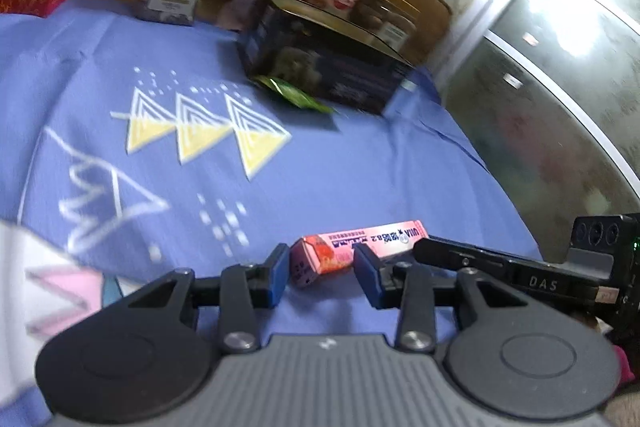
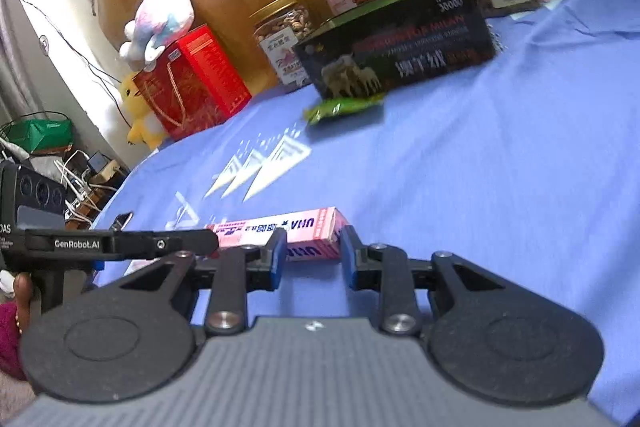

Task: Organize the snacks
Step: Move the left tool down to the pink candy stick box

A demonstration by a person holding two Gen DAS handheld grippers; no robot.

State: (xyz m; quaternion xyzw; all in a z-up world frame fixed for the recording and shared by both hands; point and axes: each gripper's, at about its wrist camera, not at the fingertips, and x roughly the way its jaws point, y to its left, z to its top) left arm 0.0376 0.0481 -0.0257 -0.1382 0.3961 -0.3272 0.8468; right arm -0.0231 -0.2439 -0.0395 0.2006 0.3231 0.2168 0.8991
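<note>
While my left gripper [image 1: 322, 267] straddles one end of the pink candy box [image 1: 360, 247], low in the left wrist view, its blue pads [image 1: 280, 275] look to sit against the box's sides, though blur keeps me from swearing to contact. Seen in the right wrist view, my right gripper [image 2: 313, 255] brackets the box's other end [image 2: 296, 233], apparently pinching it. Its long axis runs across both frames, lying flat on the blue cloth [image 2: 480, 167]. Farther up sit a green packet [image 2: 344, 107] and a dark tin [image 2: 400, 51].
</note>
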